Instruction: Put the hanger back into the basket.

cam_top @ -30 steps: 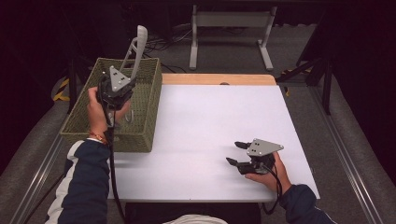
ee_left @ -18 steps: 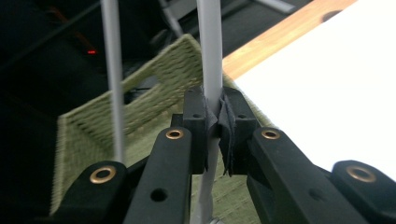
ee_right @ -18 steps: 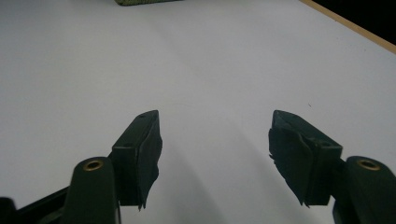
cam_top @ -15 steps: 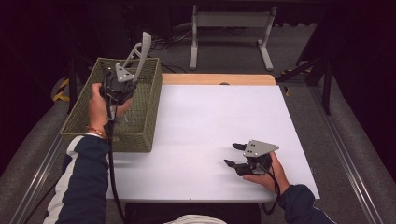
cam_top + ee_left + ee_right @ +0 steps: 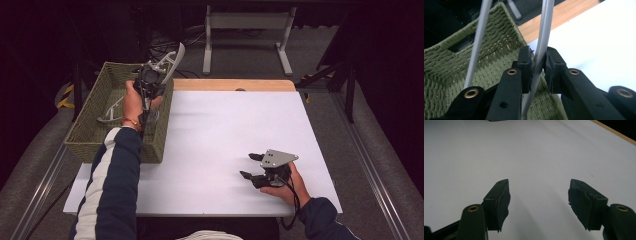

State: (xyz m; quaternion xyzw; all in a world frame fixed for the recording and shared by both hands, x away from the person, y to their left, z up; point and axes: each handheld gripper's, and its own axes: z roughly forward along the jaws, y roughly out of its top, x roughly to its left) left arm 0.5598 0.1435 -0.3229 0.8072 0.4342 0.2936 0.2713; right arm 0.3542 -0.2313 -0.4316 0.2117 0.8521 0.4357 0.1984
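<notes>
Hanger [image 5: 170, 61]: grey-white plastic clothes hanger, thin curved bars, held up over basket's far right corner, about 10 o'clock on table
Surface: white tabletop [image 5: 220, 130], smooth and matte, pale wood strip along far edge
Room: dark, grey carpet floor, white metal stand at 12 o'clock
Basket [image 5: 90, 135]: olive-green woven weave, rectangular, at 9 o'clock on table's left edge; another pale hanger lies inside
Left gripper [image 5: 539, 65]: jaws have just been easing apart slightly, one thin hanger bar between the pads, pads touching it
Right gripper [image 5: 248, 165]: jaws spread wide, nothing between, low over table at 5 o'clock
</notes>
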